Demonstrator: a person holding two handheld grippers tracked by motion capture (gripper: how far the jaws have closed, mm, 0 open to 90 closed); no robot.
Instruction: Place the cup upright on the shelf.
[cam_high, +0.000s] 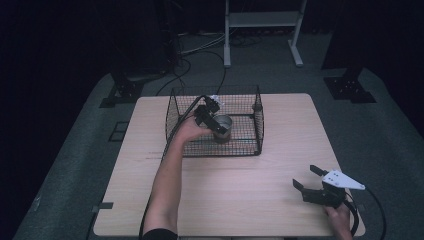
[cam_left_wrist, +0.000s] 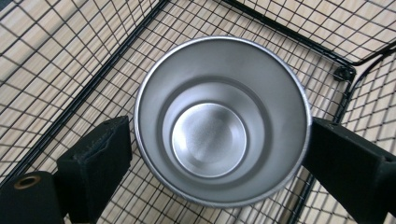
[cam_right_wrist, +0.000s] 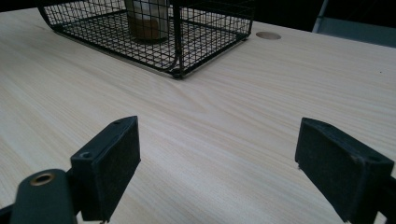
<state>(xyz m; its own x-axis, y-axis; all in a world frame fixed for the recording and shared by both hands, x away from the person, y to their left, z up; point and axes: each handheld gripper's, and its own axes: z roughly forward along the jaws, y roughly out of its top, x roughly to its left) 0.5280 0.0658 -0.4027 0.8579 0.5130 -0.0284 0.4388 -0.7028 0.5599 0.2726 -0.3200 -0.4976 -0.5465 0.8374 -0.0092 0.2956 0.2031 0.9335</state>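
A pale wooden table (cam_high: 260, 165) is standing in a dark room. In the high view, a black wire basket (cam_high: 250, 148) is sitting on it, holding an upright steel cup (cam_high: 223, 128); the left gripper (cam_high: 214, 121) is reaching in over it.

In the left gripper view, its jaws are flanking the cup's shiny, empty bowl (cam_left_wrist: 219, 121); contact is unclear.

In the right gripper view, the right gripper (cam_right_wrist: 217, 172) is gaping wide, empty.

A light wooden table (cam_high: 260, 200) carries a black wire-mesh basket (cam_high: 260, 120) near its far edge. Inside it, the left gripper (cam_high: 214, 121) meets a shiny round metal cup (cam_high: 223, 130). The right gripper (cam_high: 306, 178), jaws spread, hovers near the table's near right corner.
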